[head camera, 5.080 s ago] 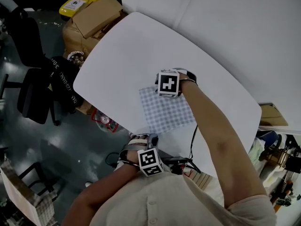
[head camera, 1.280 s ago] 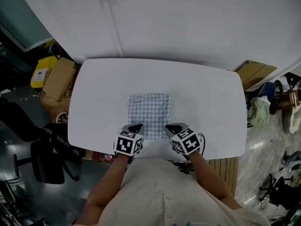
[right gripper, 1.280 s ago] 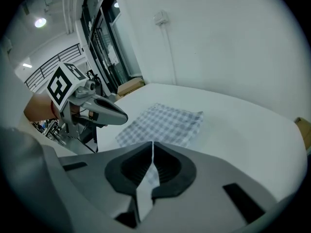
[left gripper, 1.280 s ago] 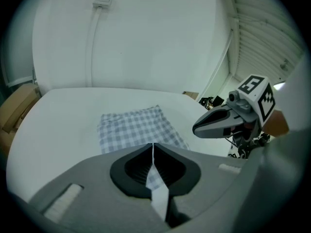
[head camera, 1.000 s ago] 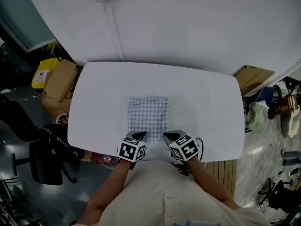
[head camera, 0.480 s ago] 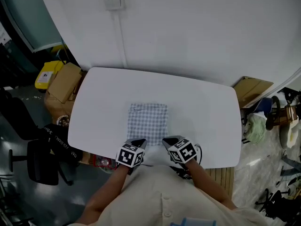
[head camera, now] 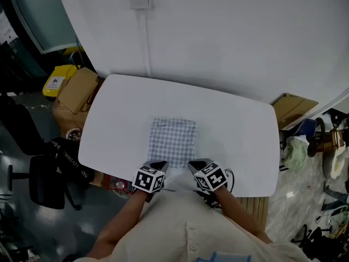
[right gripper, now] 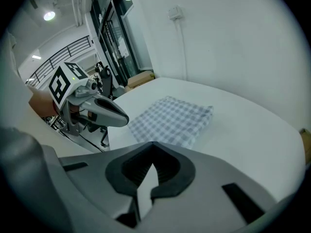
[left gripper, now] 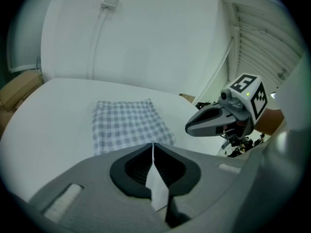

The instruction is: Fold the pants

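pants (head camera: 172,141) lie folded on table (head camera: 234,124); gripper views alone show left tongs (left gripper: 153,145) and right tongs (right gripper: 153,144) together, empty.

Beige buttoned shirt (head camera: 191,228), grey left claw (head camera: 158,165) and right claw (head camera: 194,164), black-and-white marker cubes (head camera: 148,180)

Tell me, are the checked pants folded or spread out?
Folded: the checked pants lie as a small, neat rectangle on the white table.
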`<state>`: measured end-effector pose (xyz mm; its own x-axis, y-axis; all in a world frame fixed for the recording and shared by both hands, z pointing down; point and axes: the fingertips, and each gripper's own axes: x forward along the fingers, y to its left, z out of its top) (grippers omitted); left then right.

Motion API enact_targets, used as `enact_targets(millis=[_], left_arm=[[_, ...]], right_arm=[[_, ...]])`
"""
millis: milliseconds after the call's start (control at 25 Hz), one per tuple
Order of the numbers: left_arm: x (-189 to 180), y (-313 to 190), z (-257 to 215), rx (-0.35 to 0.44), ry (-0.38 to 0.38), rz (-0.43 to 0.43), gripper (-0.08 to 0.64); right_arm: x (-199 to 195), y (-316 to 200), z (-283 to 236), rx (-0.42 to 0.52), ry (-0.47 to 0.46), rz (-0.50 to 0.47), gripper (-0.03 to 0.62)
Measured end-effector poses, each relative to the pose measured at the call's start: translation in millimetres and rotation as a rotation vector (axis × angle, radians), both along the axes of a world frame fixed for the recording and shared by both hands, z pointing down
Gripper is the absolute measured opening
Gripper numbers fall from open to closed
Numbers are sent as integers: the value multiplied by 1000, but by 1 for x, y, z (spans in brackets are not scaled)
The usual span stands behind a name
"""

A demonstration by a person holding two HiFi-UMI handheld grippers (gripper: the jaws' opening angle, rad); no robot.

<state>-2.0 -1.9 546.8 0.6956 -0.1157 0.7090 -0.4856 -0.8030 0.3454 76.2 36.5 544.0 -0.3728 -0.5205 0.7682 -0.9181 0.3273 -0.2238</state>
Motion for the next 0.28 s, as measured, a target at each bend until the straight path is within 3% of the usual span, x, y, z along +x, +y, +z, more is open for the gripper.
enact_targets(millis=[280], left_arm=[[3, 1, 0, -5, 3, 11, 20]], right_arm=[[-6, 6, 5, -6, 8, -10, 15]])
